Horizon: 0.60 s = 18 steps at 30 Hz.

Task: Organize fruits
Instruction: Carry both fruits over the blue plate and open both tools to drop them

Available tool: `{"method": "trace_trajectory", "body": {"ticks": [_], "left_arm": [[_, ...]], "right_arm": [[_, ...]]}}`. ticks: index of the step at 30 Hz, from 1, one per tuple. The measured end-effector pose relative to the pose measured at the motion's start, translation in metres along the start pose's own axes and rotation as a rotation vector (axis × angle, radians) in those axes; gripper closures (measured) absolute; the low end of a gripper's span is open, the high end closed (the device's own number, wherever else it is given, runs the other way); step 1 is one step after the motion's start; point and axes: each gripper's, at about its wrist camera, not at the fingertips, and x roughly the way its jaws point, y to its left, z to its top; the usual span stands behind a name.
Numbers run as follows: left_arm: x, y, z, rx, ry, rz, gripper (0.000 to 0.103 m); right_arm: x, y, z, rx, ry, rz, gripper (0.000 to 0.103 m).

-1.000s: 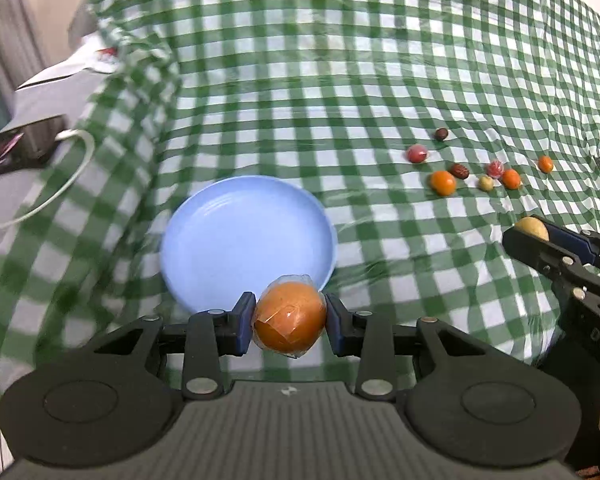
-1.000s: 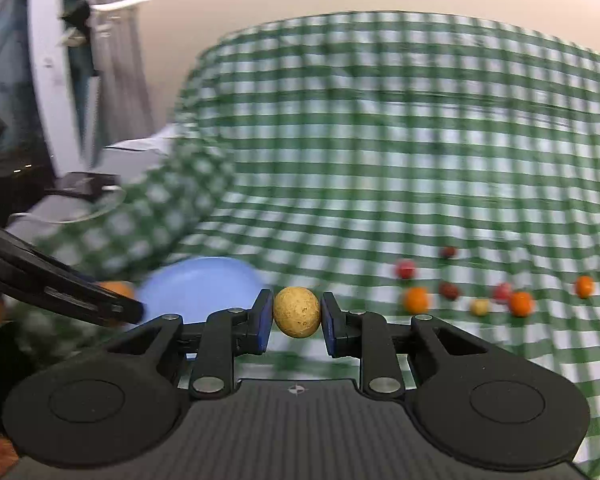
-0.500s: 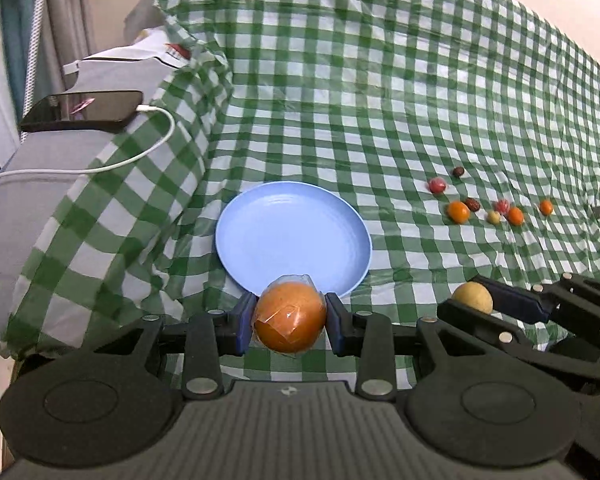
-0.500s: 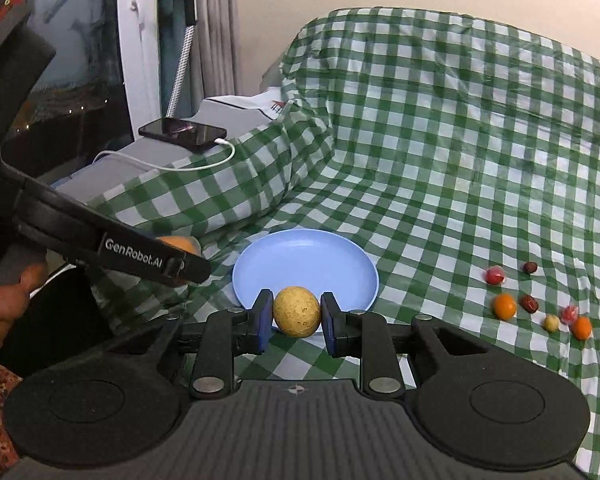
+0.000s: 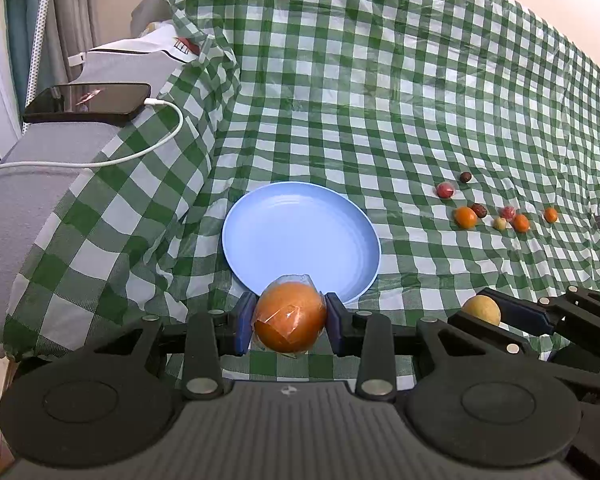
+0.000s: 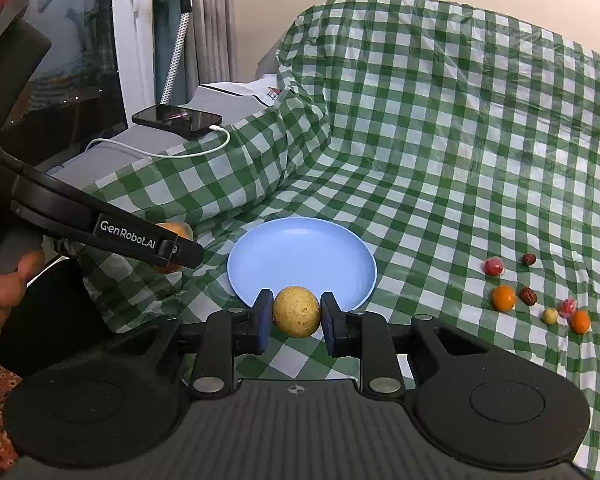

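My left gripper (image 5: 290, 318) is shut on a plastic-wrapped orange (image 5: 290, 316), held just short of the near rim of the empty blue plate (image 5: 300, 236). My right gripper (image 6: 296, 312) is shut on a yellow-brown round fruit (image 6: 297, 311), also just short of the plate's (image 6: 300, 256) near rim. That fruit also shows in the left wrist view (image 5: 481, 309). Several small fruits lie on the checked cloth to the right of the plate: an orange one (image 5: 465, 217), a red wrapped one (image 5: 445, 190), dark ones (image 5: 479, 210).
A green-and-white checked cloth (image 5: 380, 100) covers the surface and rises at the back. A black phone (image 5: 88, 103) on a white cable (image 5: 140, 152) lies on a grey cushion at the left. The person's hand (image 6: 0, 288) holds the left gripper's handle.
Both grippers have pulled back and steadied, so the plate now sits farther ahead and the phone has come into view. Both fruits stay held.
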Motion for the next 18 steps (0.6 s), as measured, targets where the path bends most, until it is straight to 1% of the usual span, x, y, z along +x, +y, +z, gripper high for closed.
{"method": "trace_trajectory", "body": {"ticks": [10,18], "left_arm": [[0.011,0.002,0.007,-0.004,0.012,0.007,0.062],[0.034,0.001,0.025,0.000,0.034,0.009,0.062]], "right_arm": [[0.011,-0.001,-0.001,-0.002,0.024,0.001,0.076],[0.040,-0.007,0.006,0.003,0.051,-0.015,0.076]]}}
